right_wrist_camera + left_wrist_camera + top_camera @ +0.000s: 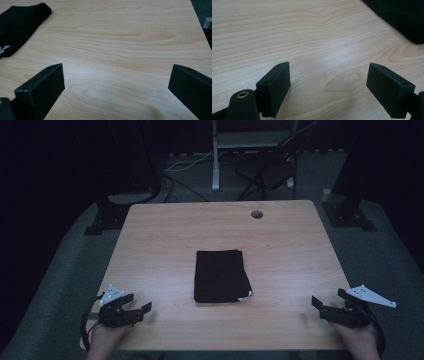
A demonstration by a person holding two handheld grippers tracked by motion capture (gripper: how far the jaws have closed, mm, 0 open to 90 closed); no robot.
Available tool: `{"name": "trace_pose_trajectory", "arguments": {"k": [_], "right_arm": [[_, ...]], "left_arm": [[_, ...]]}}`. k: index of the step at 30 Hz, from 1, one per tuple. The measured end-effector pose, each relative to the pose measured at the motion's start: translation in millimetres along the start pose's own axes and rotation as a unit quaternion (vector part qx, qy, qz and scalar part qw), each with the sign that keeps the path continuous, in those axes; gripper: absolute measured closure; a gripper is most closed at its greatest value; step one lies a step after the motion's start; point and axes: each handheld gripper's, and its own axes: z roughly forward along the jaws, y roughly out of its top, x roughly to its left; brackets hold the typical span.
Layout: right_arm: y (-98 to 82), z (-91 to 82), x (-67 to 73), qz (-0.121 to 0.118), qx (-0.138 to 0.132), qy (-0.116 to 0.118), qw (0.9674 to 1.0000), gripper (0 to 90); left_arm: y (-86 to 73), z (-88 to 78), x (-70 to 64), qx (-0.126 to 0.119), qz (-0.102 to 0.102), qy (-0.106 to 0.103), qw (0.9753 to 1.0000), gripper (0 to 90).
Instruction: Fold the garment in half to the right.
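A folded black cloth is seen lying flat at the middle of the wooden table, between the two grippers and ahead of both, touched by neither. A small white tag at the cloth's near right corner is made out in the high view and again at the left edge of the right gripper view. The left gripper is held low at the near left edge, jaws spread apart over bare wood, angled inward. The right gripper is held at the near right edge, jaws wide apart, likewise turned inward. Each is grasped from behind by a hand.
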Motion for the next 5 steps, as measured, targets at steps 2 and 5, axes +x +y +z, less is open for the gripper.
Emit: {"name": "trace_pose_trajectory", "arguments": {"k": [2,5], "right_arm": [[-0.1,-0.1,0.3,-0.001,-0.001,0.001,1.0000,0.3],[-0.4,0.4,0.4,-0.003,0.001,0.004,1.0000,0.3]], "left_arm": [[0.3,0.7,0.0,0.005,-0.001,0.000,1.0000,19.3],[1.2,2.1,0.0,0.010,0.002,0.000,0.9999,19.3]]}}
